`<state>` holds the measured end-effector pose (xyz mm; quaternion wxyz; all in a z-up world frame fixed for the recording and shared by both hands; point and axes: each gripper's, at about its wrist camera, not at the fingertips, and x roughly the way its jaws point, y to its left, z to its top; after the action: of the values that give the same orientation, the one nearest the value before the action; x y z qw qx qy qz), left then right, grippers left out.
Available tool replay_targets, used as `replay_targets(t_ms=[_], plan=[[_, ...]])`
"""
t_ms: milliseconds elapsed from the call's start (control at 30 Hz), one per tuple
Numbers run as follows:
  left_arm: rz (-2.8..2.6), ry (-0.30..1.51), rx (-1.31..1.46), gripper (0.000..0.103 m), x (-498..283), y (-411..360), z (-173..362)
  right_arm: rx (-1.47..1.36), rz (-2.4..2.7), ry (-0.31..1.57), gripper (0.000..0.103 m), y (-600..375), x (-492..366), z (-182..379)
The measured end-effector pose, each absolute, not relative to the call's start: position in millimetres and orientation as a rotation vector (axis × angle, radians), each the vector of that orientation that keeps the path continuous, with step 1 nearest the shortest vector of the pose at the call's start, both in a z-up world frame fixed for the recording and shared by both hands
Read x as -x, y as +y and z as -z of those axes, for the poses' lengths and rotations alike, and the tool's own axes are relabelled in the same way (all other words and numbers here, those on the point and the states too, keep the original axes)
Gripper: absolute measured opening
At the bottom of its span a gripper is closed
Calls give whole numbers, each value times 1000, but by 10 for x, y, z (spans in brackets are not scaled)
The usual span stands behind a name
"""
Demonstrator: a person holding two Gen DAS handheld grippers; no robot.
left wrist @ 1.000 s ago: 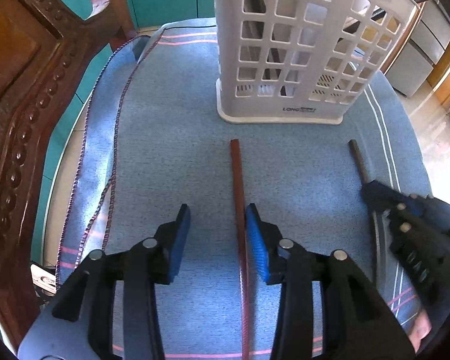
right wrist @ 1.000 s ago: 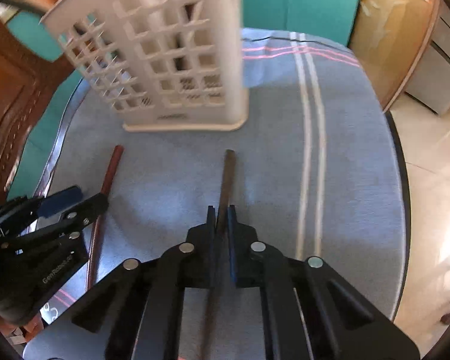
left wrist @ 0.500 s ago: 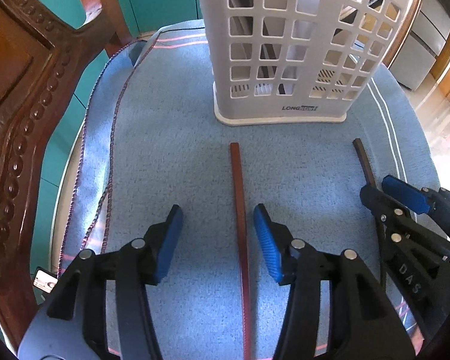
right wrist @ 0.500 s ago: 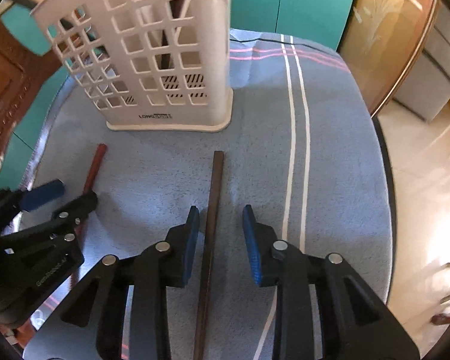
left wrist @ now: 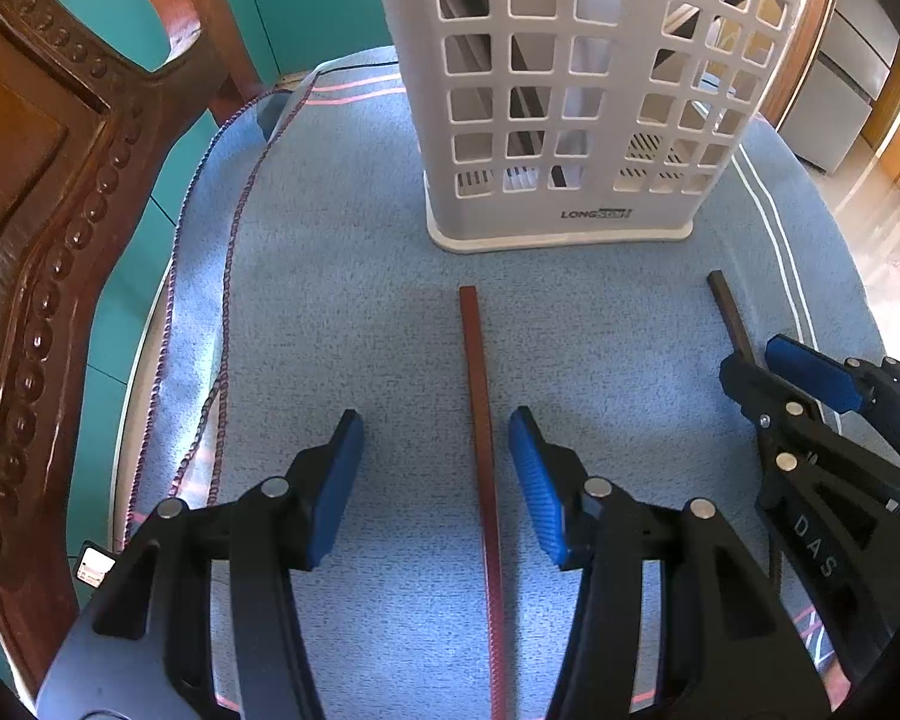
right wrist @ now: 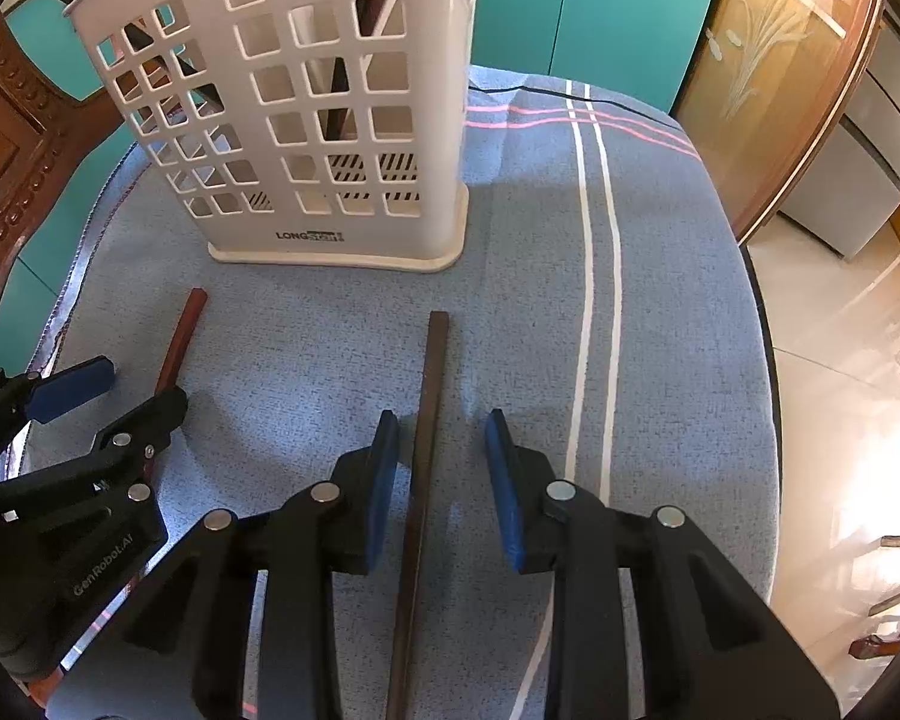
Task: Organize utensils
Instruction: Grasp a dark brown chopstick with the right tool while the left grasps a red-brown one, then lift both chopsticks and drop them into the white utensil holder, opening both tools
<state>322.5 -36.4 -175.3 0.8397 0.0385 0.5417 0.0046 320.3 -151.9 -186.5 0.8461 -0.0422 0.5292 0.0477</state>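
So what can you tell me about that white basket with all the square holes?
The white basket looks like plastic, tall and upright, its walls a grid of square holes, with a flat rim round the bottom and a small label low on the front. It stands on the blue cloth, beyond the red stick and the dark stick. Neither touches it. Dark sticks lean inside, and slots show in its floor.

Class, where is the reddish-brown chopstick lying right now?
In the left wrist view, the reddish-brown chopstick lies flat on the blue cloth between the left gripper's open fingers, its far end pointing at the white basket.
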Motion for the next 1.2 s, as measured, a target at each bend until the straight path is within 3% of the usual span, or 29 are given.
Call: replay_targets(t_ms=[300,467,567,633,667,767,933,1200], plan=[[-7,1136,-105,52,-3214,-384,1747,91,-102,1116,30,-1518,-3211,1867],[50,1131,-107,22,-3186,-456,1736,95,-104,1115,30,-1517,-3221,1871],[62,1127,-121,16,-3169,-501,1735,91,-109,1114,28,-1517,-3220,1870],[67,1130,-114,14,-3163,-507,1732,84,-123,1114,15,-1519,-3213,1862],[69,1131,-110,14,-3163,-499,1731,80,-131,1115,14,-1519,-3213,1859],[77,1133,-89,15,-3172,-453,1734,76,-136,1115,13,-1520,-3211,1853],[79,1149,-35,26,-3215,-315,1733,47,-140,1124,14,-1553,-3232,1844],[90,1153,-33,25,-3207,-298,1725,67,-142,1118,13,-1538,-3241,1841]])
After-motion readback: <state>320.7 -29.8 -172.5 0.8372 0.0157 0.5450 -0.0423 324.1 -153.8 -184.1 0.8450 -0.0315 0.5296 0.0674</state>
